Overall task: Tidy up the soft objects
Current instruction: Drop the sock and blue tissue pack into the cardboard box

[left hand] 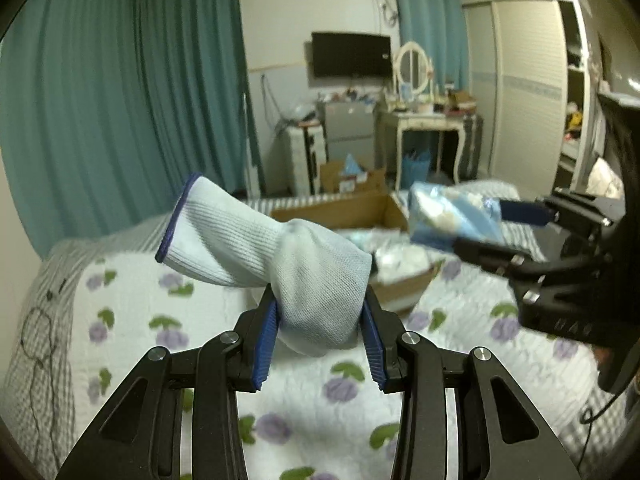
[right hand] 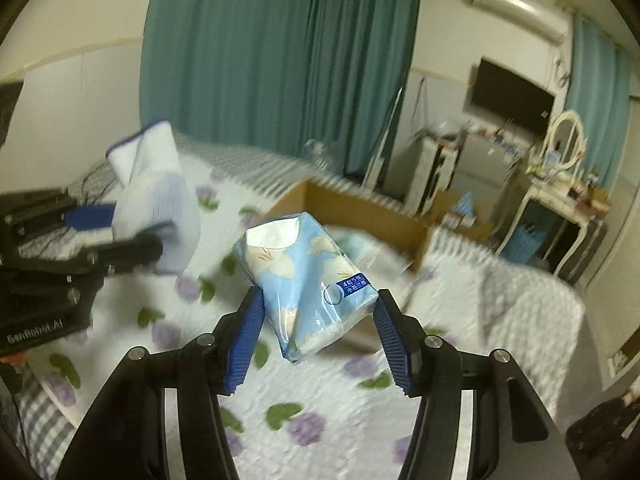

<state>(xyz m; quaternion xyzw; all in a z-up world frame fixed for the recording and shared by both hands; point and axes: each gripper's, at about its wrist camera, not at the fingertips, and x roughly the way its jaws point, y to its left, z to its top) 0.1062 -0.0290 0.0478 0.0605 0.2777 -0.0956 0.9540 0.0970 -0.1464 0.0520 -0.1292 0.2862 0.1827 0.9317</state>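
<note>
My left gripper (left hand: 320, 308) is shut on a white knit glove with a blue cuff (left hand: 280, 256) and holds it above the bed; the glove also shows in the right wrist view (right hand: 160, 208). My right gripper (right hand: 316, 312) is shut on a light blue tissue pack (right hand: 308, 280) with a flower print, held in the air. In the left wrist view the pack (left hand: 452, 216) is over the open cardboard box (left hand: 360, 208). The box (right hand: 352, 208) lies on the bed and holds several pale soft items.
The bed has a white quilt with purple flowers (left hand: 320, 392) and a grey checked blanket (left hand: 36, 344) at the left. Teal curtains (left hand: 120, 100), a dressing table (left hand: 428, 120), a small fridge (left hand: 348, 132) and a wardrobe (left hand: 528, 80) stand beyond.
</note>
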